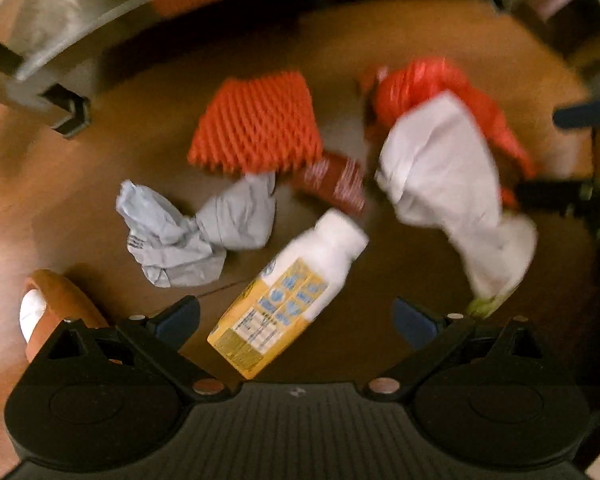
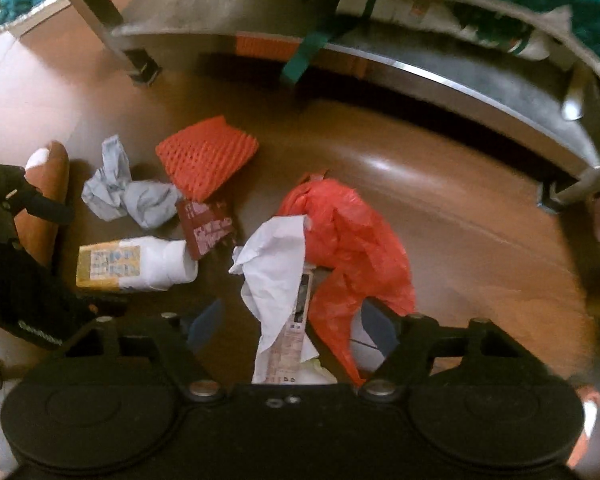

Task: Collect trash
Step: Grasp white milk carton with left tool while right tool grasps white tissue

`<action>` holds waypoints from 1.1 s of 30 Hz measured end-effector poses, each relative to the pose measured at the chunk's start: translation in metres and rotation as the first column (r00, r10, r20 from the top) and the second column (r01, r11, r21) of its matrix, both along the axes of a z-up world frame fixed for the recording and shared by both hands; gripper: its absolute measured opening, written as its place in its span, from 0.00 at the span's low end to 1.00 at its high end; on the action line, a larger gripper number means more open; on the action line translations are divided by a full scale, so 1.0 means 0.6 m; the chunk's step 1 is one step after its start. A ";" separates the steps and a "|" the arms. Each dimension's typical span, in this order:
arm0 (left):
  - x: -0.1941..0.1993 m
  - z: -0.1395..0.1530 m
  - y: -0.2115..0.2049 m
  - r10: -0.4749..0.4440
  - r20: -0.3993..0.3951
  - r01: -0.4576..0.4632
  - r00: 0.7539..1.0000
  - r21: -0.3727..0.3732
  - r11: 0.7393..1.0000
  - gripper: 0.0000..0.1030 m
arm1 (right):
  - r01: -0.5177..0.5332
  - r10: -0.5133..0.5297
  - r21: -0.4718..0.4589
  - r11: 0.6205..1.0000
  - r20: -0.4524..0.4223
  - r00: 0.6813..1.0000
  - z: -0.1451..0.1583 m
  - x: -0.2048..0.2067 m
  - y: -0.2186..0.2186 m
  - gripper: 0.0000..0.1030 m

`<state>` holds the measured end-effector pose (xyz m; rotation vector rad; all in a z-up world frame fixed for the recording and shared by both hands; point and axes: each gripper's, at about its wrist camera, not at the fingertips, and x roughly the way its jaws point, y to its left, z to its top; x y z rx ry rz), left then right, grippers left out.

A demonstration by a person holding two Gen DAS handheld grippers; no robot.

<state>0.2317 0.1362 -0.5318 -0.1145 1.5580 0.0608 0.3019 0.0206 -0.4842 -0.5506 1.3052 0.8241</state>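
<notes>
**A:** What stood to go wrong here, as you saw it from across the room?

**B:** Two things. The left claw (image 1: 296,316) hung released, jaws wide, straight over the white bottle (image 1: 296,292) with the yellow label, which lay on its side on the wooden floor (image 1: 80,168). A round bottle lying flat would likely roll or squirt out if the pads met it off-centre. The right claw (image 2: 292,320) was also unclenched, with the white paper (image 2: 276,264) and a long printed wrapper (image 2: 296,332) between its jaws but not visibly pinched. The red plastic bag (image 2: 352,240) lay touching that paper, so a closing claw might well snag the bag, too, or catch only a loose corner that slips.

**A:** And the other litter?

**B:** On the floor, near the bottle: a crumpled grey paper (image 1: 188,232), an orange foam net (image 1: 260,124), and a dark red packet (image 1: 336,180) (all close enough to be dragged along by accident). A foot in a brown slipper (image 1: 60,312) stood just beside the left claw.

**A:** Could any writing be read?

**B:** No. The bottle carried blue marks and a table of print, the packet white lettering, the wrapper fine text; all were too blurred to make out, and no brand could be told.
</notes>
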 end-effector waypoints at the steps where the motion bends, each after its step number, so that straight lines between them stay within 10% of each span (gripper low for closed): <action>1: -0.001 -0.011 0.000 -0.008 -0.015 0.008 1.000 0.000 1.000 0.99 | -0.003 0.003 -0.002 1.000 -0.005 1.000 -0.006 -0.001 0.003 0.70; 15: -0.013 -0.093 -0.034 -0.138 -0.040 0.140 0.990 0.069 0.988 0.73 | -0.027 0.026 -0.027 0.999 -0.031 0.999 -0.084 0.005 0.031 0.38; 24: -0.020 -0.099 -0.042 -0.133 -0.031 0.134 0.991 0.028 0.991 0.55 | -0.010 0.008 -0.048 0.999 -0.030 1.000 -0.089 -0.002 0.038 0.00; 33: -0.016 -0.055 -0.030 -0.001 -0.027 0.001 1.000 0.016 1.000 0.50 | 0.088 -0.088 0.003 0.996 -0.058 0.994 -0.042 -0.003 0.013 0.00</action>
